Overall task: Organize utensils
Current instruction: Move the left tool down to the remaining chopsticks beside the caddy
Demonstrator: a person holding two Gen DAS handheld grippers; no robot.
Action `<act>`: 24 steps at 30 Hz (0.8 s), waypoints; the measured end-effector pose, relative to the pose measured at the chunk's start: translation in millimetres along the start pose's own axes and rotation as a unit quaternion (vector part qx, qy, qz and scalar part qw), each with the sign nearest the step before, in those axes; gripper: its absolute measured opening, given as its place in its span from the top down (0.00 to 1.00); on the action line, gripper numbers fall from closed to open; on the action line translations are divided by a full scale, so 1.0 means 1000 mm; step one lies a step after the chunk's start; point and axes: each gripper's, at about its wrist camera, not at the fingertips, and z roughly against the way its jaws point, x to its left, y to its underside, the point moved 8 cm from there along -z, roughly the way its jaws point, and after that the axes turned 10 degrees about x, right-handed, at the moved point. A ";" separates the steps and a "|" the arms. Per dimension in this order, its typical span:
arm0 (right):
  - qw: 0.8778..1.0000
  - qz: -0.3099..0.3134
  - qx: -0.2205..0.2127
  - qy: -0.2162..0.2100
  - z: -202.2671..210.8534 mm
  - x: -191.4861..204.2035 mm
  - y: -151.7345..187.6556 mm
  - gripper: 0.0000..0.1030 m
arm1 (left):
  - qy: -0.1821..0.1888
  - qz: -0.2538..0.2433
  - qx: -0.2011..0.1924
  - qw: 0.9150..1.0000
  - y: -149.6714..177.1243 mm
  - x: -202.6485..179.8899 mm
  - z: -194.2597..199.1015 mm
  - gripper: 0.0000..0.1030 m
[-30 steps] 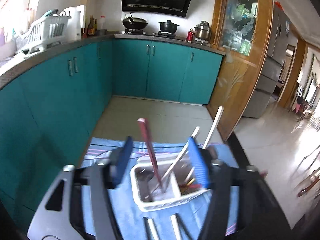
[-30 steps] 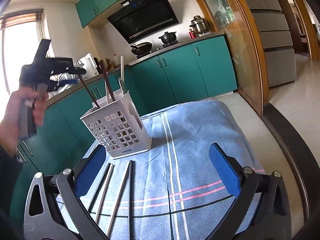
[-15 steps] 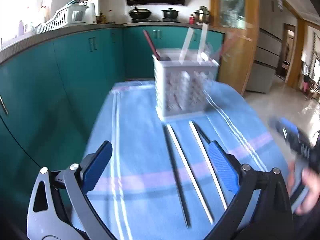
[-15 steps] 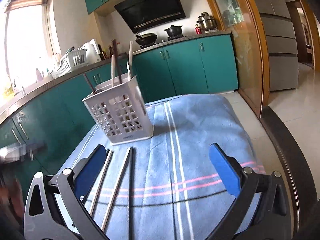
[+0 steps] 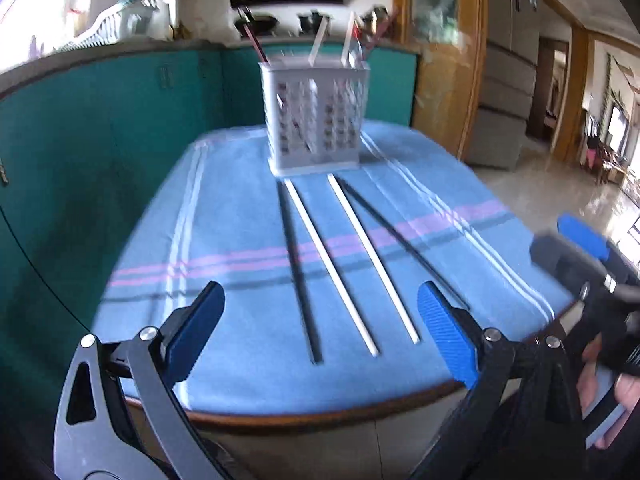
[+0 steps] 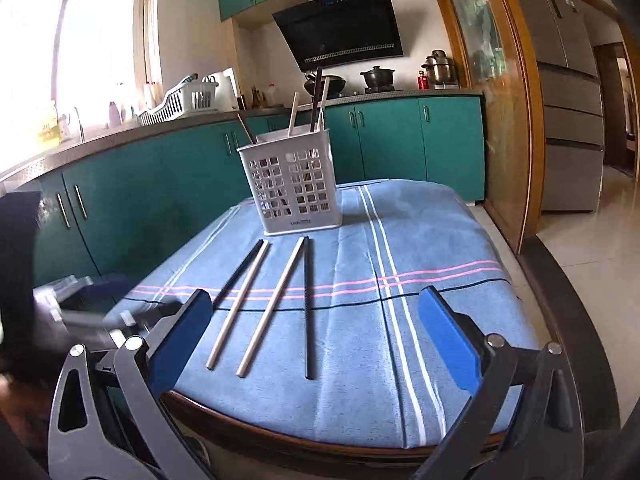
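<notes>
A white slotted utensil holder [image 5: 316, 120] [image 6: 294, 188] stands at the far end of the table with several chopsticks upright in it. Two black chopsticks [image 5: 298, 272] [image 6: 307, 308] and two white ones [image 5: 332, 264] [image 6: 272, 304] lie side by side on the blue cloth in front of it. My left gripper [image 5: 320, 332] is open and empty at the near table edge, short of the chopstick ends. My right gripper [image 6: 316, 340] is open and empty, above the near chopstick ends; it also shows at the right of the left wrist view [image 5: 580, 248].
The table is covered by a blue striped cloth [image 6: 420, 248] with a wooden rim [image 5: 320, 416] at the near edge. Teal kitchen cabinets [image 6: 140, 200] run behind and to the left. A wooden door frame [image 6: 508, 120] and fridge [image 6: 568, 112] stand on the right.
My left gripper has come away from above the holder, where it stood by a dark red chopstick, and pulled back low to the near table edge. My right gripper has moved back slightly.
</notes>
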 end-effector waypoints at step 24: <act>0.999 -0.012 0.026 -0.029 -0.007 0.001 0.001 0.03 | -0.018 0.029 0.128 0.991 -0.095 0.056 -0.090 0.57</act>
